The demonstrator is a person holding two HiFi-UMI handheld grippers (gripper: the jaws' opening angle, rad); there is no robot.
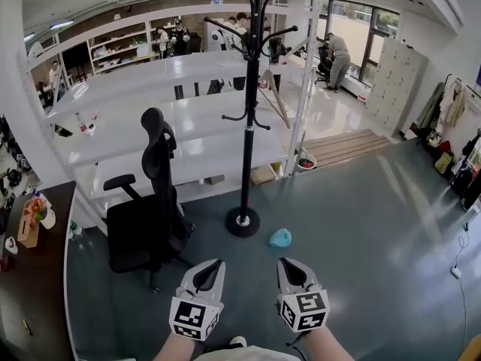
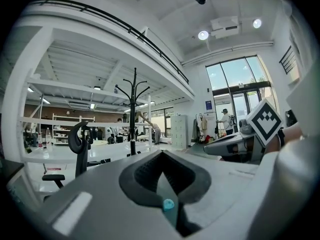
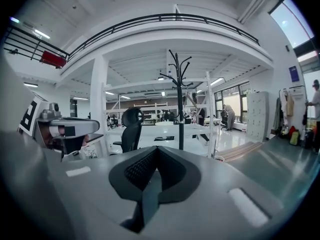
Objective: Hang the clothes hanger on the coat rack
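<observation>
The black coat rack [image 1: 248,126] stands on a round base on the grey floor, straight ahead of me, its curved hooks bare. It also shows in the left gripper view as the coat rack [image 2: 133,114] and in the right gripper view as the coat rack [image 3: 180,104], still some way off. My left gripper [image 1: 213,264] [image 2: 161,159] and right gripper [image 1: 288,262] [image 3: 156,151] are held side by side low in the head view, pointing at the rack. Both are shut with nothing between the jaws. No clothes hanger shows in any view.
A black office chair [image 1: 150,209] stands left of the rack's base, and a small blue object [image 1: 280,238] lies on the floor just right of it. White shelving [image 1: 150,104] runs behind. A wooden desk [image 1: 30,277] is at the far left. Clothes [image 1: 451,104] hang at the right wall.
</observation>
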